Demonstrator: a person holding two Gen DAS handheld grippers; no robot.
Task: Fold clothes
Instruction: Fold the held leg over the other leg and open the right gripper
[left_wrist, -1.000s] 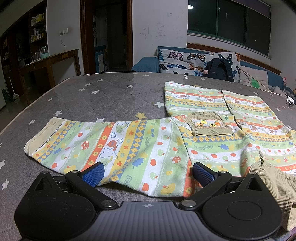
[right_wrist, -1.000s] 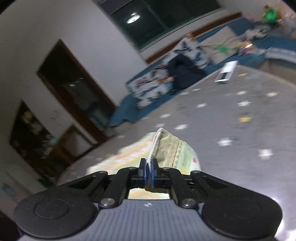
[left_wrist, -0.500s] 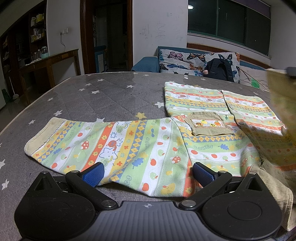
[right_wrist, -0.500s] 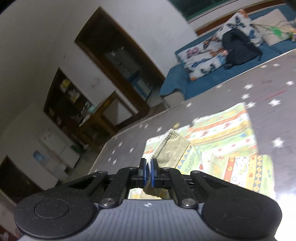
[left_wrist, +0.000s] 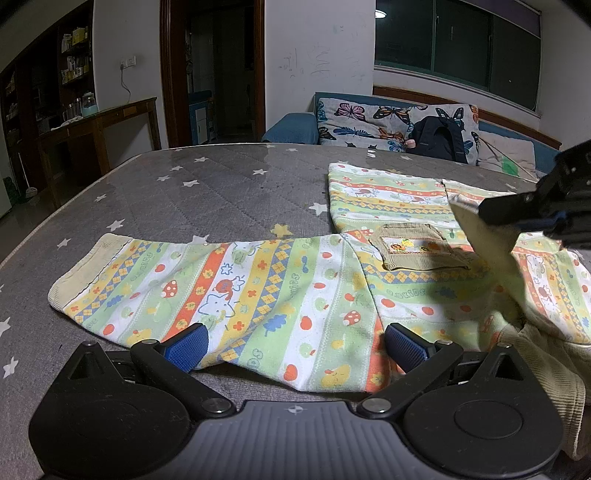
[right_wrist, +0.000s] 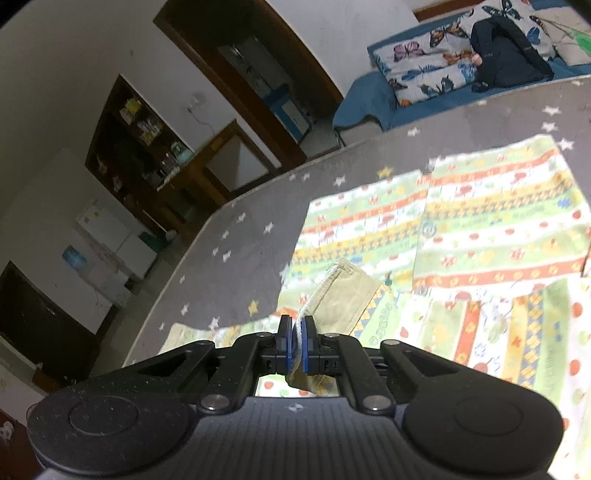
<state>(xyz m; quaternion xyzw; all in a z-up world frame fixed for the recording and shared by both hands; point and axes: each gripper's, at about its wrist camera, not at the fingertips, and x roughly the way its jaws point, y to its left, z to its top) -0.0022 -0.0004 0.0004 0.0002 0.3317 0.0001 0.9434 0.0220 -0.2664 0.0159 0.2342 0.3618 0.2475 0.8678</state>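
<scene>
Right gripper (right_wrist: 296, 341) is seen pressed together on the beige ribbed cuff (right_wrist: 341, 295) of the striped, cartoon-printed child's garment (left_wrist: 258, 295), the cuff being held lifted above the garment's body. Left gripper (left_wrist: 295, 343) is held spread wide, low at the near hem. The garment is laid flat on the grey star-patterned quilted surface (left_wrist: 207, 199).

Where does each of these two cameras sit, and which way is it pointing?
Left wrist: sits low on the open left hand-held gripper, looking level across the shirt toward the sofa.
Right wrist: rides the raised right hand-held gripper, tilted, looking down; it pinches the beige cuff.
Shared: shirt, star-print table, sofa.
</scene>
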